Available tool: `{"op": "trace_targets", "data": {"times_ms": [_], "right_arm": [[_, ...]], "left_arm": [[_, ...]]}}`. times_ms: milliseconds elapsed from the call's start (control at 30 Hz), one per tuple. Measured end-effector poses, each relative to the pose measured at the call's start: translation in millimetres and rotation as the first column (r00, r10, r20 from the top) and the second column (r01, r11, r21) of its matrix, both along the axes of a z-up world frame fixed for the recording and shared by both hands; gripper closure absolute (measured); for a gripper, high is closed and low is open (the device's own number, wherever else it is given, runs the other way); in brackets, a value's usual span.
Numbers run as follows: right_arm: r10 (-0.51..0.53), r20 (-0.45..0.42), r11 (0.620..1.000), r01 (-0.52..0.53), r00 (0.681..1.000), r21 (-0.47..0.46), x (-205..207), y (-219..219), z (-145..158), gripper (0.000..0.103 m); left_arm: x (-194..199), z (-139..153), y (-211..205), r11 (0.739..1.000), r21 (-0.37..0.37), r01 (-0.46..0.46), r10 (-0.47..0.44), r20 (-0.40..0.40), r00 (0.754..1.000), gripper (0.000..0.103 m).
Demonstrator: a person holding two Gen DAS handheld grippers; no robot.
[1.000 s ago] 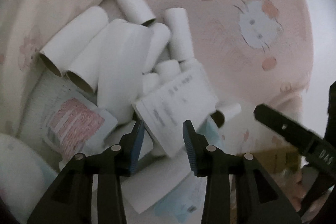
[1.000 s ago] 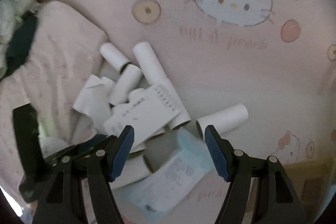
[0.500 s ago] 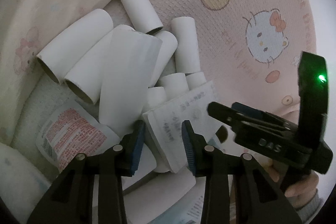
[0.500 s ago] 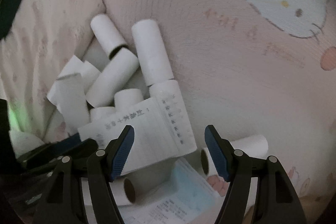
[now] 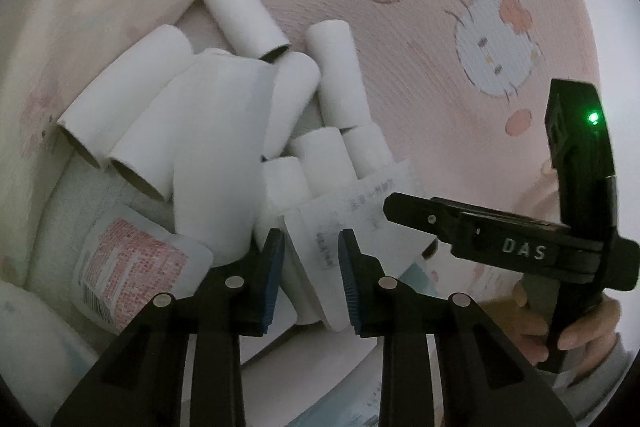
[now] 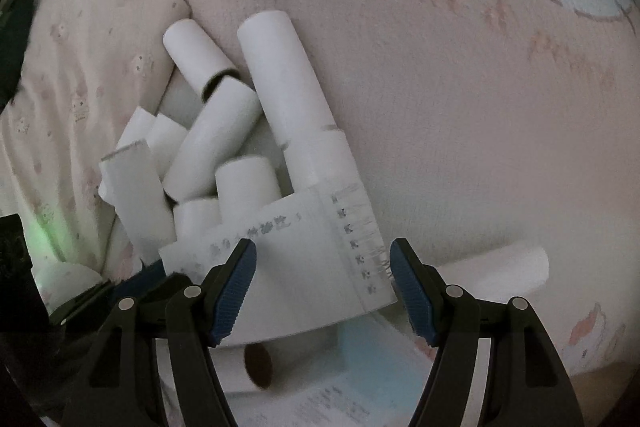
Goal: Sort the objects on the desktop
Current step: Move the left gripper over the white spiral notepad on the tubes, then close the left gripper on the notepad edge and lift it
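From the left wrist, the left gripper has its fingers closing narrowly on the corner of a printed slip; the blue pads flank the slip's edge, and whether they press it yet cannot be told. The slip lies on a heap of white tubes; about nine show here, some half hidden. A red-printed packet lies at lower left on the pink blanket. At right a hand holds the right gripper, its black body marked DAS with one green light. From the right wrist, the right gripper hangs over the same slip with fingers wide, nothing pressed between them. About nine tubes can be counted, one lying apart at right. A blue paper lies under the slip.
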State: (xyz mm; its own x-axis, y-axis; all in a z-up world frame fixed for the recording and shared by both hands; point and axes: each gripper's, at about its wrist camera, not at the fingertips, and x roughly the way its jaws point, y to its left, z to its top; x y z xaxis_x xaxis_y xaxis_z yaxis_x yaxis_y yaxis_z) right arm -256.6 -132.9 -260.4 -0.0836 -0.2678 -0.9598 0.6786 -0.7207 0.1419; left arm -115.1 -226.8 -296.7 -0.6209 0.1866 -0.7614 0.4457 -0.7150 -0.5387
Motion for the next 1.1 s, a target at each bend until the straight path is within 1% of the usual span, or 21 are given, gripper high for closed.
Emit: {"op": "trace_targets", "data": {"times_ms": [67, 200, 233, 267, 300, 333, 367, 400, 433, 467, 533, 600, 633, 667, 733, 767, 800, 867, 967, 1033, 1100], "right_arm": [[-0.013, 0.001, 1.000, 0.013, 1.000, -0.002, 4.0, 9.1, 3.2, 0.035], [-0.066, 0.011, 0.997, 0.067, 0.998, -0.047, 11.7, 34.3, 17.3, 0.035], [-0.081, 0.009, 0.994, 0.081, 0.997, -0.069, 14.5, 41.9, 23.0, 0.038], [-0.088, 0.024, 0.991, 0.090, 0.996, -0.104, 17.3, 49.0, 28.4, 0.041], [-0.087, 0.078, 0.982, 0.099, 0.993, -0.160, 20.9, 56.4, 33.7, 0.044], [-0.094, 0.107, 0.977, 0.113, 0.990, -0.183, 20.2, 59.2, 35.7, 0.044], [-0.106, 0.115, 0.974, 0.127, 0.988, -0.190, 23.9, 62.3, 38.7, 0.044], [-0.118, 0.095, 0.975, 0.134, 0.988, -0.179, 34.7, 65.2, 44.1, 0.044], [-0.112, 0.041, 0.980, 0.117, 0.993, -0.159, 46.0, 65.3, 45.1, 0.044], [-0.101, 0.001, 0.984, 0.100, 0.995, -0.147, 55.3, 67.2, 50.5, 0.044], [-0.095, -0.055, 0.990, 0.088, 0.994, -0.114, 60.9, 70.9, 54.3, 0.044], [-0.111, -0.058, 0.991, 0.105, 0.992, -0.087, 55.8, 73.7, 50.1, 0.044], [-0.118, -0.053, 0.990, 0.113, 0.992, -0.090, 53.0, 78.0, 49.4, 0.044], [-0.124, -0.053, 0.989, 0.119, 0.991, -0.092, 51.2, 69.4, 48.4, 0.044], [-0.134, -0.052, 0.987, 0.129, 0.990, -0.092, 44.2, 75.7, 47.8, 0.043], [-0.136, -0.043, 0.987, 0.132, 0.990, -0.089, 38.9, 79.0, 45.7, 0.043], [-0.136, -0.034, 0.988, 0.133, 0.990, -0.083, 36.1, 77.1, 41.7, 0.042], [-0.130, 0.013, 0.990, 0.131, 0.991, -0.048, 22.9, 69.6, 33.9, 0.042], [-0.123, 0.054, 0.992, 0.123, 0.991, 0.007, 9.9, 59.3, 14.7, 0.042], [-0.118, 0.083, 0.993, 0.118, 0.990, 0.002, 3.7, 57.7, 9.0, 0.042], [-0.113, 0.113, 0.993, 0.115, 0.987, -0.008, 0.4, 56.2, 5.8, 0.042]], "left_arm": [[0.3, 1.6, 4.1, 1.000, -0.009, 0.024, -0.024, -0.005, 1.000, 0.072], [3.4, 7.0, 8.3, 0.997, 0.018, 0.072, -0.071, -0.052, 0.996, 0.072], [3.7, 8.6, 10.8, 0.994, 0.041, 0.099, -0.096, -0.076, 0.992, 0.072], [3.0, 10.1, 14.4, 0.992, 0.042, 0.115, -0.111, -0.082, 0.990, 0.072], [2.7, 13.5, 21.2, 0.989, 0.021, 0.149, -0.146, -0.092, 0.985, 0.072], [2.4, 17.1, 30.0, 0.984, -0.029, 0.176, -0.178, -0.087, 0.980, 0.072], [2.1, 19.0, 35.5, 0.980, -0.063, 0.190, -0.194, -0.076, 0.978, 0.072], [1.7, 20.4, 44.7, 0.970, -0.121, 0.212, -0.219, -0.049, 0.974, 0.072], [1.0, 20.4, 49.9, 0.964, -0.141, 0.223, -0.230, -0.035, 0.973, 0.072], [0.8, 20.2, 50.2, 0.963, -0.143, 0.229, -0.235, -0.027, 0.972, 0.072], [2.7, 19.5, 47.1, 0.966, -0.129, 0.224, -0.229, -0.024, 0.973, 0.072], [5.9, 20.7, 40.1, 0.975, -0.114, 0.190, -0.195, -0.034, 0.980, 0.069], [7.4, 20.6, 35.9, 0.981, -0.097, 0.171, -0.175, -0.040, 0.984, 0.066], [9.3, 19.5, 32.6, 0.983, -0.084, 0.161, -0.165, -0.041, 0.985, 0.062], [12.7, 13.6, 22.7, 0.990, -0.019, 0.140, -0.141, -0.034, 0.989, 0.060], [8.6, 11.6, 22.7, 0.991, 0.005, 0.136, -0.136, -0.028, 0.990, 0.060], [8.3, 7.2, 19.6, 0.990, 0.045, 0.132, -0.131, -0.018, 0.991, 0.059], [7.6, 1.1, 18.0, 0.987, 0.095, 0.126, -0.126, 0.001, 0.992, 0.059], [8.9, -0.5, 15.6, 0.983, 0.141, 0.115, -0.114, -0.016, 0.993, 0.059], [9.2, -3.9, 14.1, 0.977, 0.180, 0.113, -0.111, -0.022, 0.994, 0.059], [8.9, -4.2, 13.6, 0.975, 0.192, 0.109, -0.104, -0.035, 0.994, 0.059]]}}
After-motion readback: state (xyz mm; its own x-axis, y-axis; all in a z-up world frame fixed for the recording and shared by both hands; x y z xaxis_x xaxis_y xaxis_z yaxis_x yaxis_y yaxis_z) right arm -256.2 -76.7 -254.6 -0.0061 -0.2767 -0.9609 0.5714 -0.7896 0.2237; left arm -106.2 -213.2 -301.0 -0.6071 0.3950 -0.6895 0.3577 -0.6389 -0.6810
